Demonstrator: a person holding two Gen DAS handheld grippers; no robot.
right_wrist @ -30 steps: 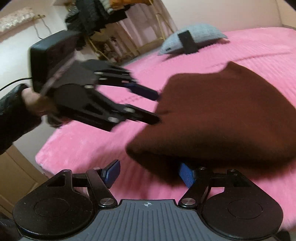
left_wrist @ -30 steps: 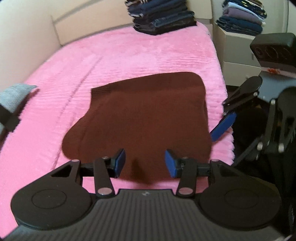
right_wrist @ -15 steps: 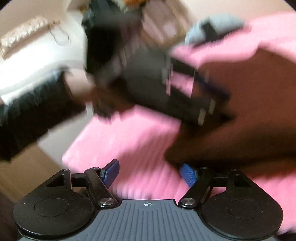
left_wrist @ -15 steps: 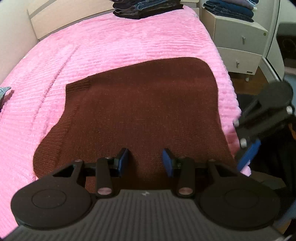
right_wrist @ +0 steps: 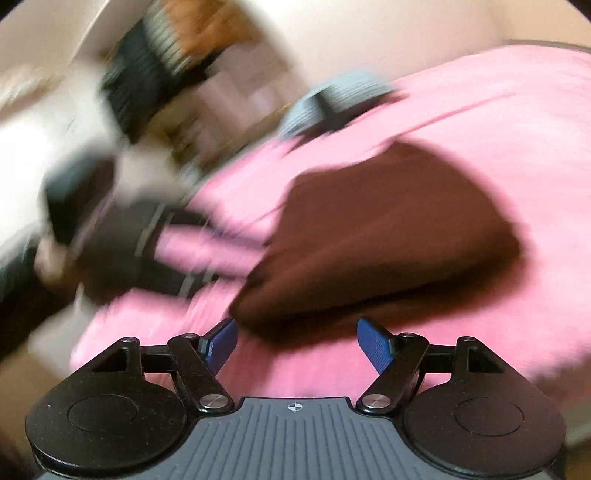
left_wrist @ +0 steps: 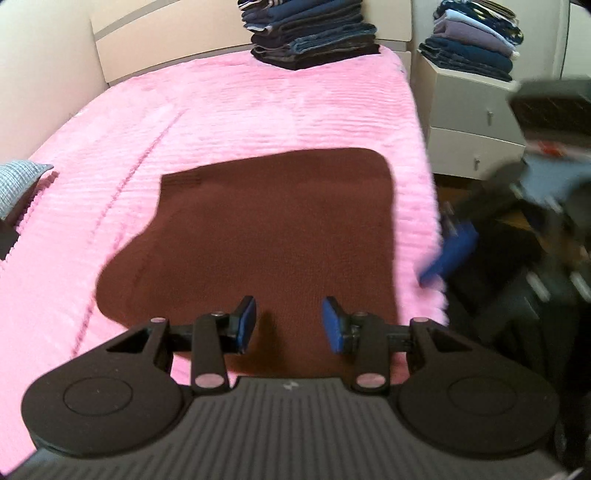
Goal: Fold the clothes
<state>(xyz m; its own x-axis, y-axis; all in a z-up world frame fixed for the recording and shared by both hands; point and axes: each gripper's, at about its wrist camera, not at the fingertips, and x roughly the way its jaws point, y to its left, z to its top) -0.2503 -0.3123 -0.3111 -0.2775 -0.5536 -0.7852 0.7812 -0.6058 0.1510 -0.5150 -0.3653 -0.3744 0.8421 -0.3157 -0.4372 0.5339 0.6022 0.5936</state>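
A dark brown knit sweater lies folded flat on the pink bed, near its right edge. My left gripper is open and empty, just above the sweater's near edge. My right gripper is open and empty, over pink bedding just short of the sweater. The right gripper also shows blurred in the left wrist view, off the bed's right edge. The left gripper shows blurred in the right wrist view, at the sweater's left side.
A stack of folded dark clothes sits at the bed's far end. A white drawer unit carrying more folded clothes stands right of the bed. A grey pillow lies at the left edge. A clothes rack stands beyond the bed.
Both grippers have pulled back from the sweater, which now lies flat. The right gripper has let go of the sweater's edge and swung away fast, blurring its view.
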